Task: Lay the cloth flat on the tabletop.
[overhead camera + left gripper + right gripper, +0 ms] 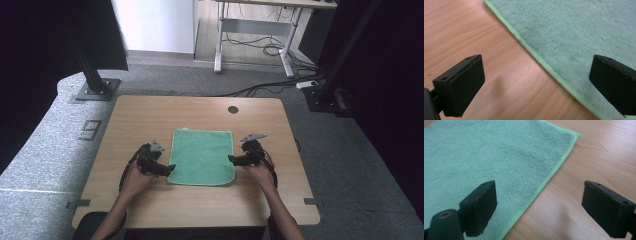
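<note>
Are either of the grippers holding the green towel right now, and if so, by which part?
Nothing is held. Both the left gripper and right gripper are open, each straddling a side edge of the green towel.

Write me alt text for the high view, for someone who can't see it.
A green towel lies flat on a wooden table, seen from above. A person's forearms come in from the bottom, with the left gripper open at the towel's near left corner and the right gripper open at its right edge. Grey carpet surrounds the table.

Mint-green fluffy towel (202,156) with a paler green hem, light wood-grain table (150,115), black hand-held gripper (536,85) jaws, speckled grey carpet floor (50,150)
</note>
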Demonstrator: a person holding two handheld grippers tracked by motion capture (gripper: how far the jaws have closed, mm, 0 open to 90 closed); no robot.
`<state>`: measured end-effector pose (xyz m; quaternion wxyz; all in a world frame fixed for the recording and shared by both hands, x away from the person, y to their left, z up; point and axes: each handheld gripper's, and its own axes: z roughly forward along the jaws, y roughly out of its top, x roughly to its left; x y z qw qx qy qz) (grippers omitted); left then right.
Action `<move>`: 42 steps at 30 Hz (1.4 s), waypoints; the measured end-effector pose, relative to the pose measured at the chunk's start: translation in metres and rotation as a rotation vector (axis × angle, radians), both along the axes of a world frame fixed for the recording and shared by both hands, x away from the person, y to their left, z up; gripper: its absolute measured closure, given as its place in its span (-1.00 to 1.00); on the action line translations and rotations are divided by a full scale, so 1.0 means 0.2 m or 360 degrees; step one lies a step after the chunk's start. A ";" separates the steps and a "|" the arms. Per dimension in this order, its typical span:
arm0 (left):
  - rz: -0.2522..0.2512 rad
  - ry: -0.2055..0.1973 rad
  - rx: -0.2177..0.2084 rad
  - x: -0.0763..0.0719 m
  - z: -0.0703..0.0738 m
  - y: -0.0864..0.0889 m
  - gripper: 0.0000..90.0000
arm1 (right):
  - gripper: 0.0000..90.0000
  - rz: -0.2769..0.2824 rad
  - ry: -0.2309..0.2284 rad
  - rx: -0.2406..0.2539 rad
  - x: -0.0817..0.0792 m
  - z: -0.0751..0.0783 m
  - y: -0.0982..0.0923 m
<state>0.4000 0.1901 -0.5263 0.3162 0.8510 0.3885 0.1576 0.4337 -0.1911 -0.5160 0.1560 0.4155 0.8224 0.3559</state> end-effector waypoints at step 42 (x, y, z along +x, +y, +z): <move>0.0034 0.0036 -0.0032 -0.16 -0.11 0.15 -1.00 | -1.00 -0.0108 -0.0025 -0.0039 -0.24 -0.20 -0.17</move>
